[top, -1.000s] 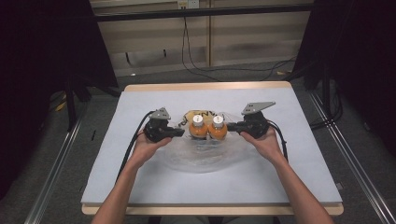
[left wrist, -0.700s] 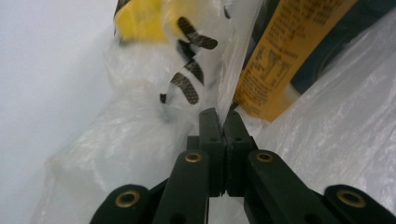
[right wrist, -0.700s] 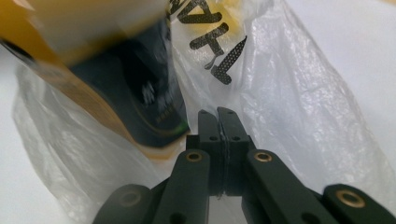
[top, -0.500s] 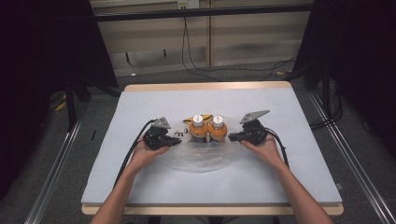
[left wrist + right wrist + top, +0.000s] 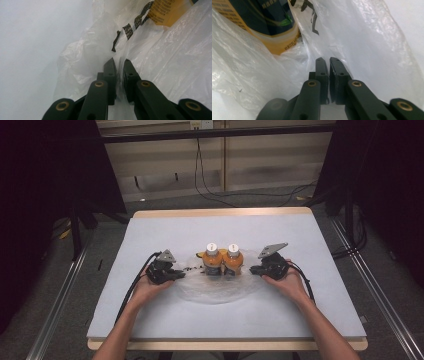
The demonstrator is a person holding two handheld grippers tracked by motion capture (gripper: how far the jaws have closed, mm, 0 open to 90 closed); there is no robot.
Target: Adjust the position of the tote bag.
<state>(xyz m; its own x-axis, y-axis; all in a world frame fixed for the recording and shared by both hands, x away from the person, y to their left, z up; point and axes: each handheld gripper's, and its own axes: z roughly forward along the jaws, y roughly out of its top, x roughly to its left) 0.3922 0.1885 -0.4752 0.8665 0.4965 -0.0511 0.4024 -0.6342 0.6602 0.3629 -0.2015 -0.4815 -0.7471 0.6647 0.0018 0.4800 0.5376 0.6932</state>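
Note:
Two orange bottles with white caps [image 5: 212, 260] [image 5: 233, 260] stand side by side in a clear plastic bag [image 5: 220, 289] that lies slack on the white table [image 5: 225, 225]. My left gripper [image 5: 176, 274] lies low at the bag's left edge. In the left gripper view its jaws [image 5: 118, 62] stand a narrow gap apart, having just been opening, with bag film [image 5: 175, 57] loose between them. My right gripper [image 5: 252, 269] is at the bag's right edge. Its jaws [image 5: 326, 61] have also just been opening, a thin slit apart at the film [image 5: 362, 45], near a bottle [image 5: 269, 25].
Black cables trail from both grippers back along the forearms. The table's wooden edge [image 5: 220, 212] runs along the far side. Dark stands and floor cables [image 5: 210, 180] sit beyond it.
Both hands have sunk toward the table and drawn slightly apart. The bag with the two bottles has come down with them and now spreads slack on the surface.

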